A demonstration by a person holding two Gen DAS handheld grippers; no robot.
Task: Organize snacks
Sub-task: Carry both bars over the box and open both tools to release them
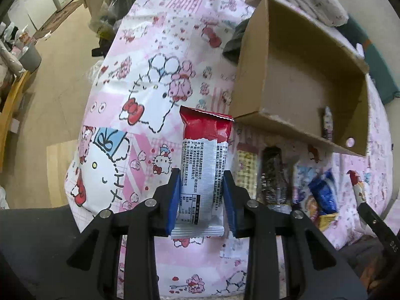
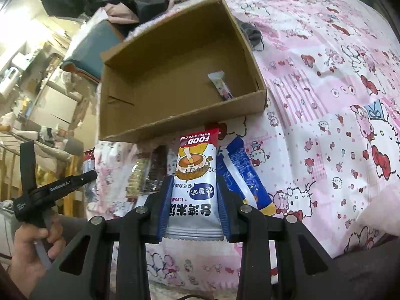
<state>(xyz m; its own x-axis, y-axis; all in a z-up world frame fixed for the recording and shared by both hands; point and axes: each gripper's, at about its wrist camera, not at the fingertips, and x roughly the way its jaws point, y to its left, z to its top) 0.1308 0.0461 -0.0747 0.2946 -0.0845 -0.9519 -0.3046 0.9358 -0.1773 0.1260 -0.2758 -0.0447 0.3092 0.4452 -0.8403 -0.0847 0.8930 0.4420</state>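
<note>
Snack packets are clamped in both grippers above a bed covered in a pink cartoon-cat sheet (image 1: 140, 80). The left gripper (image 1: 202, 175) has its blue pads pressed against the sides of a red and white wrapper (image 1: 203, 165), back side up with its printed label showing; the packet stands lengthwise between the fingers, its red end pointing toward the cardboard box (image 1: 252, 75). The right gripper (image 2: 194, 182) is likewise closed on a white rice-cake packet (image 2: 196, 175) with a red band at its far end, just short of the box's near wall (image 2: 180, 122).

That box sits open on the sheet, and inside it lies one slim stick packet (image 2: 221, 86) close to the near wall, toward one corner. On the bedding in front of the box lies a row of loose snacks: a yellowish checked packet (image 1: 246, 170), a dark brown bar (image 1: 272, 175), and a blue packet with a yellow end (image 1: 323, 195). In the right wrist view the blue packet (image 2: 243, 175) lies just beside the held rice-cake packet.

A bare hand (image 2: 32, 247) grips the handle of the left tool at the lower left of the right wrist view. Folded bedding and clutter sit behind the box.
</note>
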